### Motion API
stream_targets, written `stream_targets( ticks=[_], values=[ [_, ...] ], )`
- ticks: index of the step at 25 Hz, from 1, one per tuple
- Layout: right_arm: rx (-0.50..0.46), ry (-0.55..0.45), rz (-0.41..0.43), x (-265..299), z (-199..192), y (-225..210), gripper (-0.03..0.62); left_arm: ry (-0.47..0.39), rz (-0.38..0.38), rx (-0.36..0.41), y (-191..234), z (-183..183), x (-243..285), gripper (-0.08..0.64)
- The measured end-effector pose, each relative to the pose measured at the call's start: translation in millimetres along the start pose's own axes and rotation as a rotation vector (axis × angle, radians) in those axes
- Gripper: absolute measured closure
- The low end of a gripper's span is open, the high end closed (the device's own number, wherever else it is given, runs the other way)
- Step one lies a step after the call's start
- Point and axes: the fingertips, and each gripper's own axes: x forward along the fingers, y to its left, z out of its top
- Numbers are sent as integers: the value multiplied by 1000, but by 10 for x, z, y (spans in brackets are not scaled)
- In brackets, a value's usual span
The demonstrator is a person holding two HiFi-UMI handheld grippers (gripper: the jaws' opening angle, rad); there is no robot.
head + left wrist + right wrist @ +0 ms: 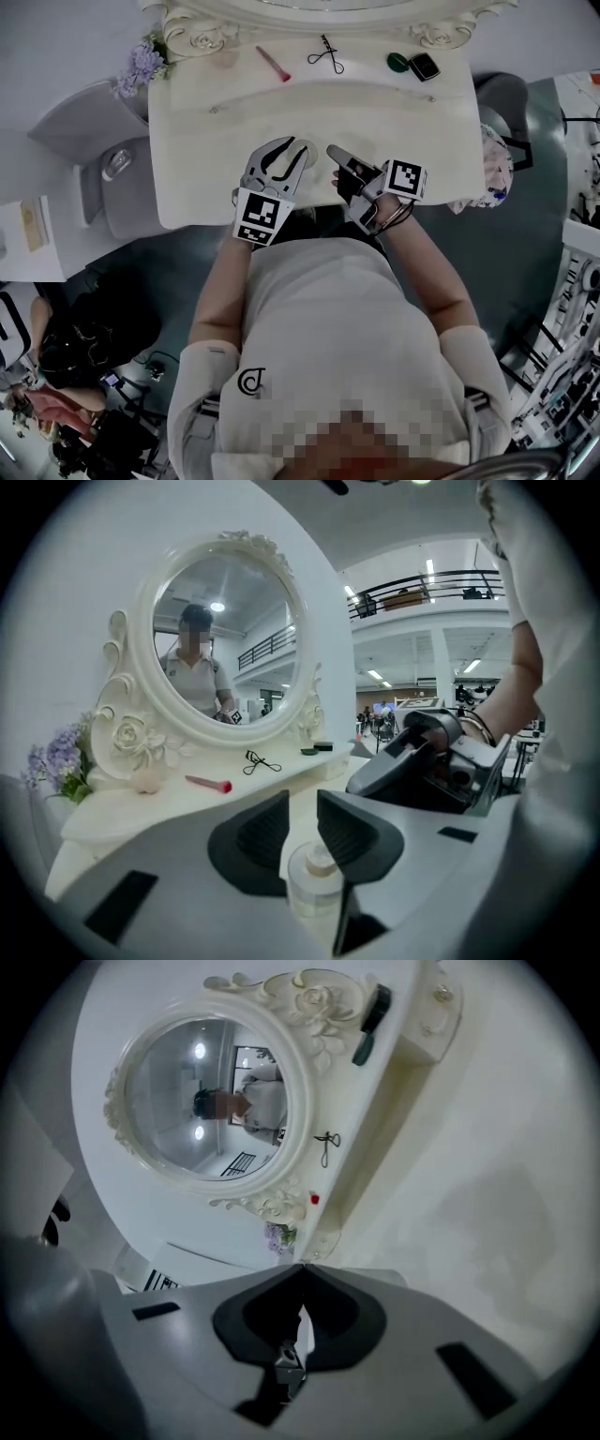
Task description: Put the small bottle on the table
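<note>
A small clear bottle (314,883) with a pale cap sits deep between the jaws of my left gripper (302,808), and both dark pads press its sides. In the head view the left gripper (292,150) hovers over the near middle of the white dressing table (422,122); I cannot make the bottle out there. My right gripper (335,153) lies just to its right over the same part of the table, tilted, with its jaws shut and nothing between them (301,1274). It also shows in the left gripper view as a grey body (412,761) close on the right.
On the table's back shelf under the oval mirror (225,639) lie a pink brush (273,64), an eyelash curler (326,54), a green item (397,63) and a black compact (424,67). Purple flowers (141,66) stand at the back left. Left of the table are a grey seat (112,178) and another person (75,347).
</note>
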Motion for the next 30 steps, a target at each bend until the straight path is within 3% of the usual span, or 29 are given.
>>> stream_targets(
  ticks=[3, 6, 9, 12, 15, 18, 22, 25, 30],
  values=[
    [-55, 0, 57, -21, 5, 357, 584, -55, 2, -40, 25, 215, -106, 546],
    [-131, -5, 85, -53, 9, 666, 584, -91, -9, -38, 15, 441, -237, 548],
    [-248, -30, 70, -99, 85, 874, 584, -97, 28, -17, 86, 636, -365, 548],
    [-434, -92, 31, -160, 263, 1053, 586, -104, 89, 15, 190, 816, -505, 548],
    [-652, -140, -25, -180, 375, 1179, 586, -138, 130, -8, 296, 930, -640, 548],
    [-901, -154, -97, -190, 391, 1275, 586, -180, 148, -25, 361, 1020, -751, 548],
    [-1110, -183, -121, -218, 365, 1443, 586, -273, 136, -86, 392, 1207, -908, 547],
    [-1214, -201, -108, -223, 322, 1560, 586, -277, 158, -58, 404, 1263, -980, 546],
    [-1297, -216, -77, -235, 222, 1686, 586, -259, 178, -26, 376, 1263, -1038, 548]
  ],
)
